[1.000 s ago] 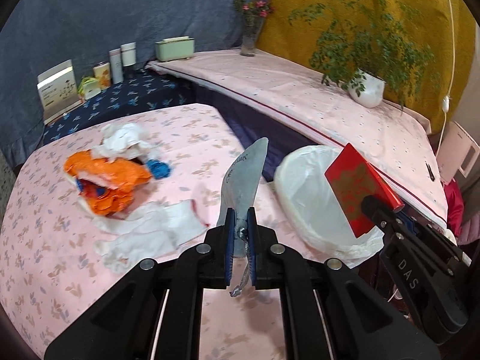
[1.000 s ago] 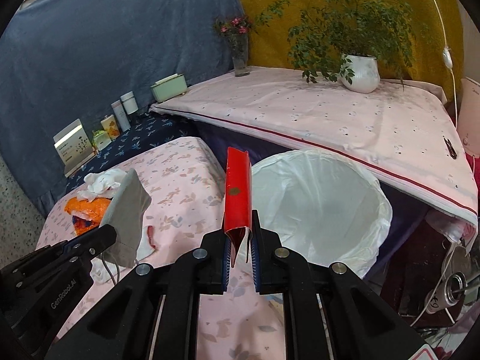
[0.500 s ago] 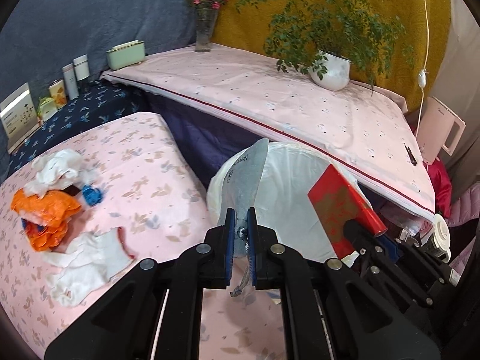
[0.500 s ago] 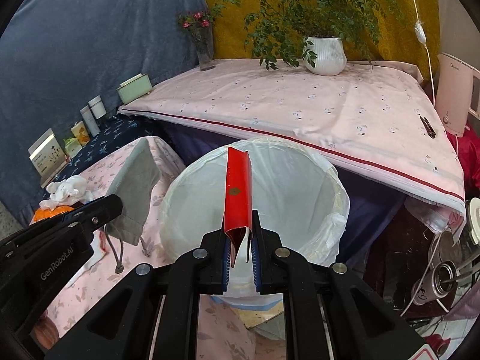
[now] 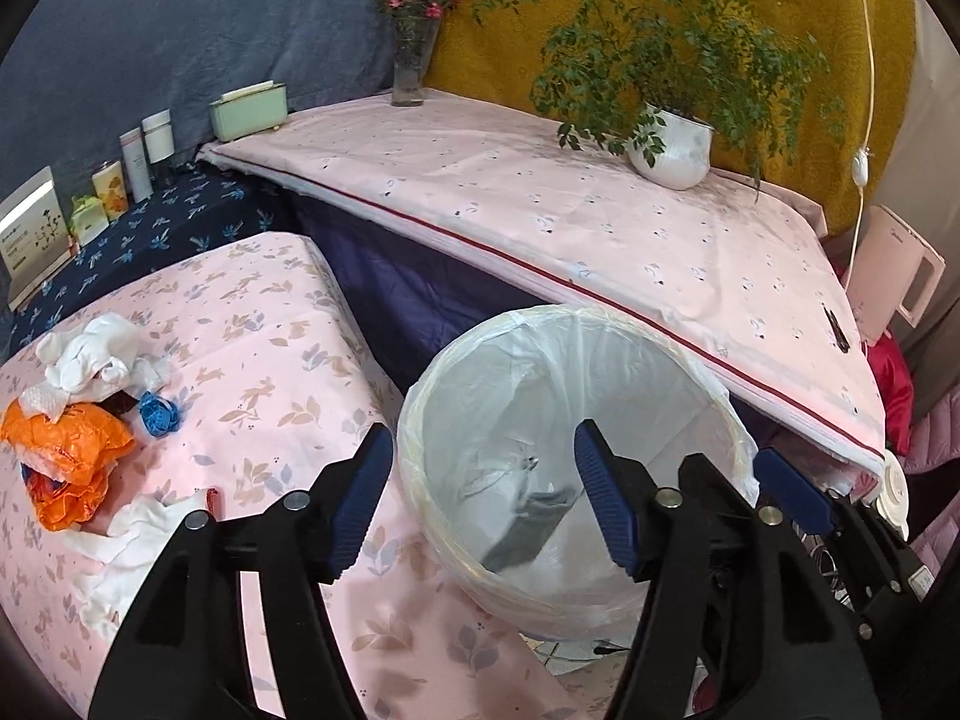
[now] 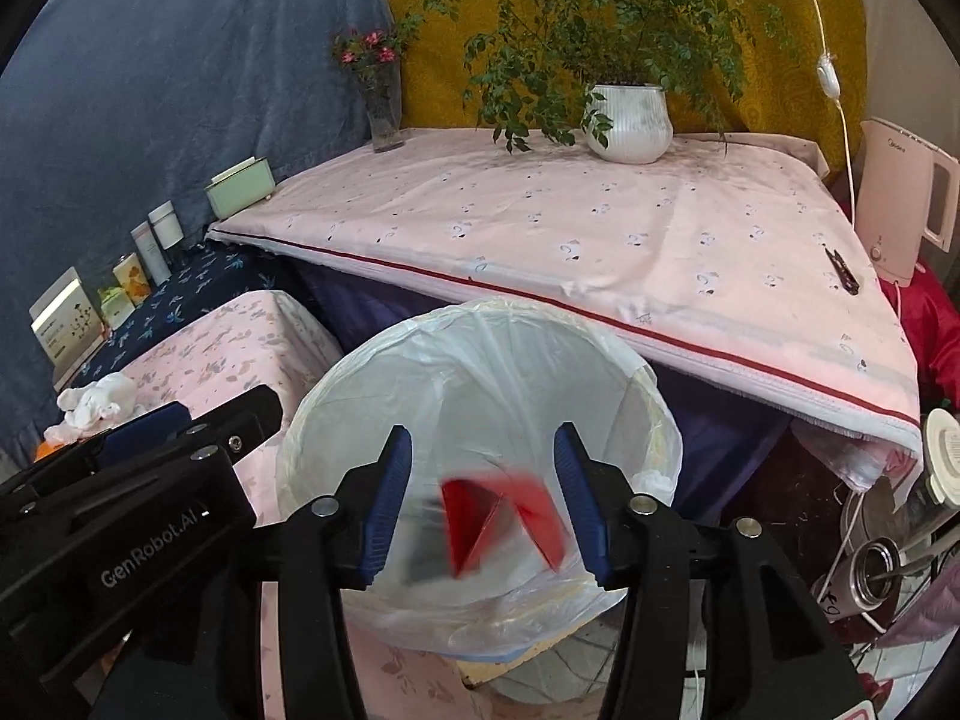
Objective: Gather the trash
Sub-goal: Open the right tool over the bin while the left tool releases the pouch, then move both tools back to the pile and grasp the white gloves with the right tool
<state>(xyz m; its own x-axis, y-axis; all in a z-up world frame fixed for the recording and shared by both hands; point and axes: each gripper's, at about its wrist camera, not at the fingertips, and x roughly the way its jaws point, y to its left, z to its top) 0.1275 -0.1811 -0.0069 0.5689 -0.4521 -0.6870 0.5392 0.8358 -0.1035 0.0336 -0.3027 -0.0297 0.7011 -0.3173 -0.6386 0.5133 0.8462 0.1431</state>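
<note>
The white-lined trash bin [image 5: 414, 420] stands beside the pink floral table [image 5: 270, 324]. My left gripper [image 5: 480, 438] hovers over the bin, its jaws opening with nothing between the pads; a grey pouch [image 5: 528, 525] drops inside the liner. My right gripper [image 6: 482, 438] is above the same bin [image 6: 480, 324], jaws opening too, and a blurred red packet [image 6: 498, 516] falls free below them. On the table lie an orange bag [image 5: 66, 450], white tissues [image 5: 90, 354], a blue scrap [image 5: 159, 411] and a white cloth [image 5: 138, 528].
Behind the bin a pink-clothed ledge [image 5: 600, 228] carries a potted plant [image 5: 672, 147], a flower vase [image 5: 411, 72] and a green box [image 5: 249, 111]. Small bottles and cartons [image 5: 141, 159] line the dark blue shelf. A pink kettle [image 6: 900, 204] stands at the right.
Both grippers moved from the table to over the bin, then opened. The grey pouch left the left gripper and the red packet left the right; both now fall into the liner.
</note>
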